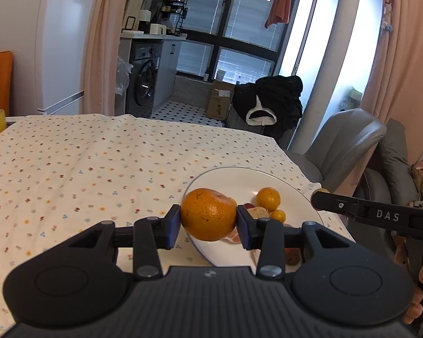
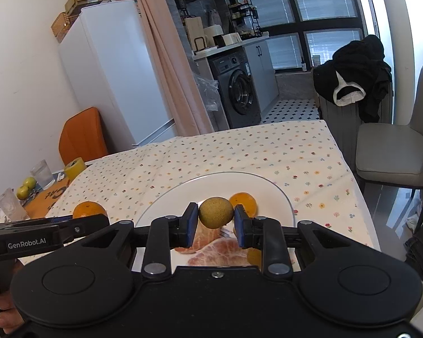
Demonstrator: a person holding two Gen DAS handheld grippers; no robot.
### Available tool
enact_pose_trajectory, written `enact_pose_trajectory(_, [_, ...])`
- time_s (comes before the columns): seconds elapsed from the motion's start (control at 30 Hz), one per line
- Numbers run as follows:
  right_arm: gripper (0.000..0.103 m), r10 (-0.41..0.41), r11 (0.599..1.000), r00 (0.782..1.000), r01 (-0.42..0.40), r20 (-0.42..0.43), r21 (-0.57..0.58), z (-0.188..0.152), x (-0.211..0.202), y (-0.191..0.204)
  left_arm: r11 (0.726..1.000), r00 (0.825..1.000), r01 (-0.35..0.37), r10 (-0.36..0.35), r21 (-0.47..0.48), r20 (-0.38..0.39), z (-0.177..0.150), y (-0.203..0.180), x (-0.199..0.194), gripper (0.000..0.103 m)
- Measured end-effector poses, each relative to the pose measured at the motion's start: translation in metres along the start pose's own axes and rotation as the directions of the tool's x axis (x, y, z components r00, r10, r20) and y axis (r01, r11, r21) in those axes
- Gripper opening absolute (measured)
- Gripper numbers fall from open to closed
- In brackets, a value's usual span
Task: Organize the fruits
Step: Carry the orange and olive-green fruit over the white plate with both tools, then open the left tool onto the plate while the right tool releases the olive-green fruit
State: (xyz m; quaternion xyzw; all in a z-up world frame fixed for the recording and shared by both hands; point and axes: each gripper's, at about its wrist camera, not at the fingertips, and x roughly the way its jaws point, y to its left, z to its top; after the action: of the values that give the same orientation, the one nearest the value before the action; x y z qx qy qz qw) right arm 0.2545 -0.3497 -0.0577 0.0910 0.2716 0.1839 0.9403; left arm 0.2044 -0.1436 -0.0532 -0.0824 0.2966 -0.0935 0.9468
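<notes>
A white plate is sitting on the flowered tablecloth, just ahead of the left gripper and to its right side. In the left wrist view it is holding two small round orange fruits, the smaller one lying nearer the tool, together with peeled citrus segments that are partly hiding behind the right-hand finger. In the right wrist view the same plate is lying directly under and ahead of the right gripper, showing one orange fruit just beyond the right-hand finger and pale peeled segments below the jaws.

The left gripper is pinching a mandarin between its blue pads, the jaws standing about a fruit's width apart. This mandarin is deep orange, slightly flattened, with a dimpled skin and a few dark specks, and it is hanging over the near-left rim of the plate.

The right gripper is clamping a smaller round fruit, its jaws standing narrower than the left's. This fruit is dull yellowish-green with a finely speckled, matte skin, and it is hovering above the plate's contents.

Far to the left of the right gripper, two green fruits are resting beside a clear glass and a roll of yellow tape.
</notes>
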Motion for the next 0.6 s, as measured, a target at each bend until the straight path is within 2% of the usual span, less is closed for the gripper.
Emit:
enact_pose_trajectory(0.17, [0.026, -0.005, 1.0, 1.0, 0.005, -0.01, 0.014, -0.003, 0.005, -0.008, 0.999, 0.999, 0.037, -0.036, 0.009, -0.038, -0.002, -0.007, 0.012, 0.041])
enact_pose_trajectory(0.23, [0.026, -0.006, 1.0, 1.0, 0.006, -0.012, 0.017, -0.003, 0.006, -0.01, 0.999, 0.998, 0.046, -0.045, 0.016, -0.033, -0.003, -0.009, 0.012, 0.045])
enact_pose_trajectory(0.6, [0.026, -0.024, 0.999, 1.0, 0.025, -0.014, 0.039, -0.002, 0.014, -0.02, 0.999, 0.999, -0.03, 0.029, -0.029, -0.037, -0.002, 0.018, 0.01, 0.048])
